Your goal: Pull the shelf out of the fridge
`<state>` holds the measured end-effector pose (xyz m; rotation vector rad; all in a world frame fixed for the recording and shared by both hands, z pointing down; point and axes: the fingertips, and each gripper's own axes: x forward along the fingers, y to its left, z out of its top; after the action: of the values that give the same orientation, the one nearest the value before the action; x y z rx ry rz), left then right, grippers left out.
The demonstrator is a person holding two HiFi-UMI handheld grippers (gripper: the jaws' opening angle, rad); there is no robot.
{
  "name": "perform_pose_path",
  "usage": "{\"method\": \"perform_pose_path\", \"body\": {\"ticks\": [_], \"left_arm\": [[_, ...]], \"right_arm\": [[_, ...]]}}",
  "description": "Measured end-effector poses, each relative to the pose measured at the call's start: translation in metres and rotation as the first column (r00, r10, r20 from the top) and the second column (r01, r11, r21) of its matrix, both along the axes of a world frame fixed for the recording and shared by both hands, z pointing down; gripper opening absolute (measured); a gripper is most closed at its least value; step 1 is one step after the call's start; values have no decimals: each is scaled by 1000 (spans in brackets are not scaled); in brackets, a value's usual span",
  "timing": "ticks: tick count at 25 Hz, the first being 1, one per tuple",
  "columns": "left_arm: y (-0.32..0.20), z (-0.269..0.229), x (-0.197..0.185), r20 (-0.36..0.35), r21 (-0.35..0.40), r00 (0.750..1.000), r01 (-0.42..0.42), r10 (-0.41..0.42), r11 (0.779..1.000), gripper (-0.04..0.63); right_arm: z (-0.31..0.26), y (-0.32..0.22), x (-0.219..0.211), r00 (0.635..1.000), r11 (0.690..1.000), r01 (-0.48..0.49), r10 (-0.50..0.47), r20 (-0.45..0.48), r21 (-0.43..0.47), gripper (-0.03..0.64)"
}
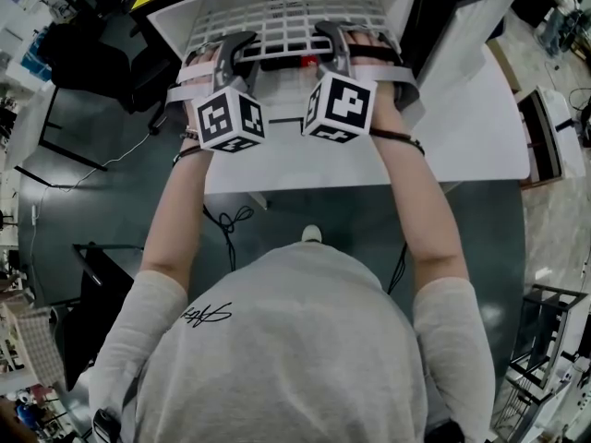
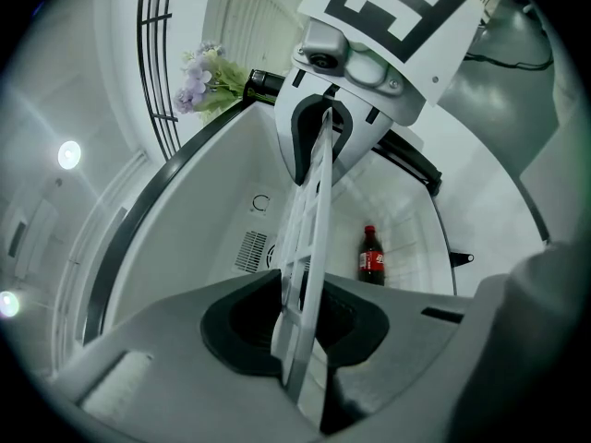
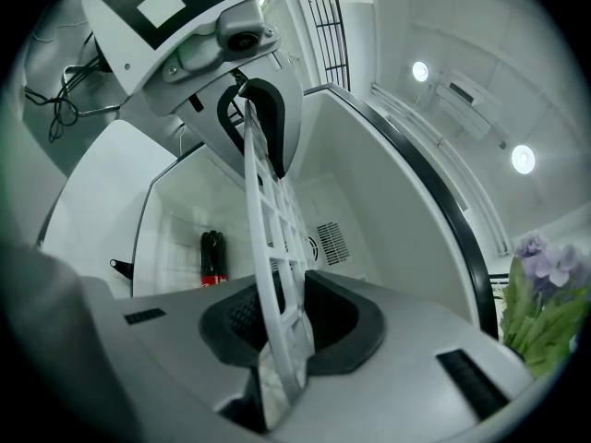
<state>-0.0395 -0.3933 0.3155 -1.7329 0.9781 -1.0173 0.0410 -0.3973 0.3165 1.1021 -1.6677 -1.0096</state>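
Smooth white plastic shelf [image 2: 312, 210], glossy fridge walls [image 3: 388, 183], matt grey fingers [image 2: 175, 367]

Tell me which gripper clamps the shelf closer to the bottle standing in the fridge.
The right gripper: the bottle shows right beside it under the shelf, while the left gripper clamps farther away.

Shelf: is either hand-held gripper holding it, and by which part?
The left hand-held gripper and right hand-held gripper both clamp the white grid shelf by its near edge.

You see a cola bottle [image 2: 370, 257] standing upright near the back wall of the fridge [image 2: 185, 275], and purple flowers [image 2: 205, 74] just beyond its rim.
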Motion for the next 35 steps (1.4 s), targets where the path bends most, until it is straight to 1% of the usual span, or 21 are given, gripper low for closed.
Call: {"method": "perform_pose_path", "body": {"ticks": [35], "left_arm": [[30, 0, -1, -14, 4, 1000, 4, -4, 1000, 51]], "right_arm": [[-1, 30, -1, 1000, 1000, 4, -4, 0, -1, 63]]}}
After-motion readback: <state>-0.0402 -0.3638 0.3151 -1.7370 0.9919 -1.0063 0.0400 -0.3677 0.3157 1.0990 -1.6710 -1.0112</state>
